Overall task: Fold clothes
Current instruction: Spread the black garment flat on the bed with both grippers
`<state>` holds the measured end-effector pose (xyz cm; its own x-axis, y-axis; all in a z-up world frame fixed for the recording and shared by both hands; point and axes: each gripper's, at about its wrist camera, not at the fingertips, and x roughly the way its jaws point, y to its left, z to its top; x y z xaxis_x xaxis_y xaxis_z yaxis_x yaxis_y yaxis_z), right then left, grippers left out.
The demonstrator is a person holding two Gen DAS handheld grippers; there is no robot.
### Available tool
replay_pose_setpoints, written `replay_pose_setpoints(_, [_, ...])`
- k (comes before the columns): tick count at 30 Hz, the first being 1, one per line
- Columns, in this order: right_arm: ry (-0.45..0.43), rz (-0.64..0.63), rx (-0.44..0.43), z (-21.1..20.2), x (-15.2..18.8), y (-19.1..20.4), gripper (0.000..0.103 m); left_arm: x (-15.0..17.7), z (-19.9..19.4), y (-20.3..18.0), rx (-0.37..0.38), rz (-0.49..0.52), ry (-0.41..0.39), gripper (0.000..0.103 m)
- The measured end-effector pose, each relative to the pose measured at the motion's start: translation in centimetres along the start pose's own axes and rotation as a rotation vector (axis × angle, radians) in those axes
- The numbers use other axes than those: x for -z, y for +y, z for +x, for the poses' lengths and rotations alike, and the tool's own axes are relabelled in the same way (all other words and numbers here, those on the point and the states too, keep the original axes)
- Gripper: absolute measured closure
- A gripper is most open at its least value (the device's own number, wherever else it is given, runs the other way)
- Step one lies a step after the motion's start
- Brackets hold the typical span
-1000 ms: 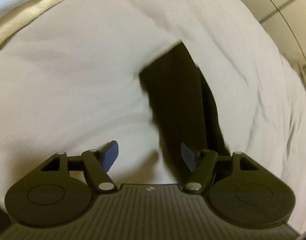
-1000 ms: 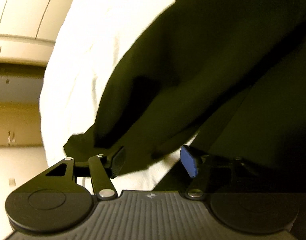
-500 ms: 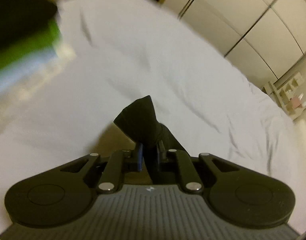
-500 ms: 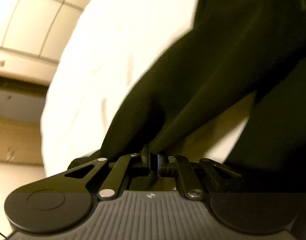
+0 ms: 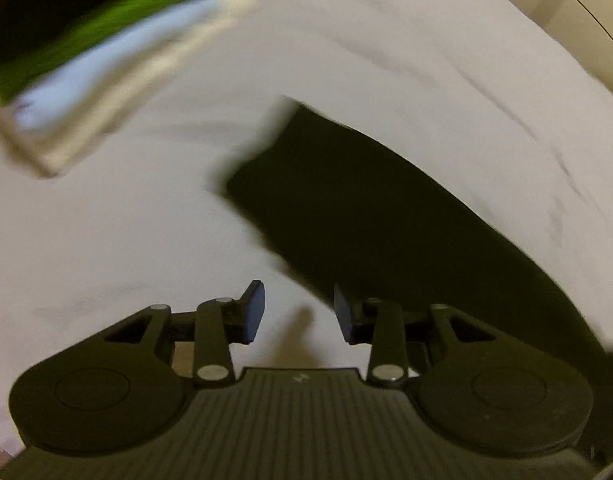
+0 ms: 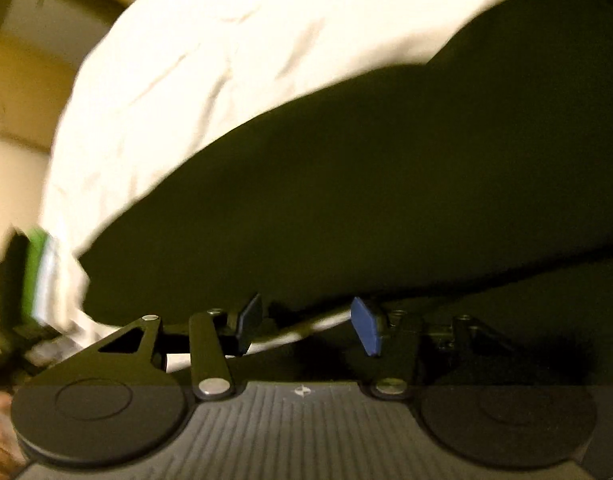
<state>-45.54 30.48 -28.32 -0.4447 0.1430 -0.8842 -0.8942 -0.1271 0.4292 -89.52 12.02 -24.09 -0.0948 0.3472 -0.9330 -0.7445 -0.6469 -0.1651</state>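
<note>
From the left wrist camera I see my left gripper (image 5: 298,312) with its jaws parted about a third of the way; they have just been opening, and nothing sits between the pads, only bare white sheet (image 5: 106,248) below the gap. The dark garment (image 5: 378,216) lies flat on that sheet, running from a squared end near the centre of the view down toward 4 o'clock, where it passes behind the right finger linkage. Its near edge is just beside the right pad, at about 1 o'clock from it, but I cannot tell whether it touches. At 10 o'clock, well apart from the garment, a stack of folded clothes (image 5: 106,56) shows as smeared bands of black, green, pale blue and cream; the blur hides any detail.

From the right wrist camera, my right gripper (image 6: 306,320) stands roughly half open, its jaws also just having been opening, and the pads press on nothing. The dark garment (image 6: 346,184) fills the middle and 3 o'clock side of this view, spread on the white sheet (image 6: 210,64), with its near hem lying just past the fingertips. A thin strip of sheet shows in the gap between the pads. The folded stack (image 6: 38,272) appears at 9 o'clock.
</note>
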Motion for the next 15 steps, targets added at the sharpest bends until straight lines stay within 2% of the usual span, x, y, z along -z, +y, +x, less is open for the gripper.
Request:
replay_pose_setpoints(2, [-0.001,-0.033,0.069,-1.5,-1.0,-2.6,0.051,1.7,0.6,-4.8,0.055,0.087,0.042,0.07])
replay_pose_setpoints(5, [-0.025,-0.036,0.12,-4.1,-2.7,-7.3,0.053,5.0,1.9,-12.7,0.107,0.218,0.083,0.07])
replay_pose_setpoints(6, [-0.032,-0.039,0.134,-5.0,-3.4,-8.9,0.06,6.1,2.4,-15.3,0.119,0.259,0.092,0.07])
replay_pose_setpoints(9, [-0.055,-0.049,0.17,-7.4,-5.5,-13.3,0.074,8.0,3.7,-22.1,0.163,0.351,0.114,0.07])
replay_pose_setpoints(13, [-0.11,-0.053,0.219,-10.1,-9.0,-18.5,0.073,8.9,5.7,-29.4,0.226,0.451,0.146,0.07])
replay_pose_setpoints(14, [-0.127,-0.056,0.226,-10.4,-10.2,-19.3,0.072,8.8,6.1,-30.7,0.23,0.477,0.149,0.067])
replay_pose_setpoints(15, [-0.144,-0.058,0.232,-10.7,-11.3,-20.0,0.067,8.8,6.6,-32.1,0.235,0.503,0.151,0.065])
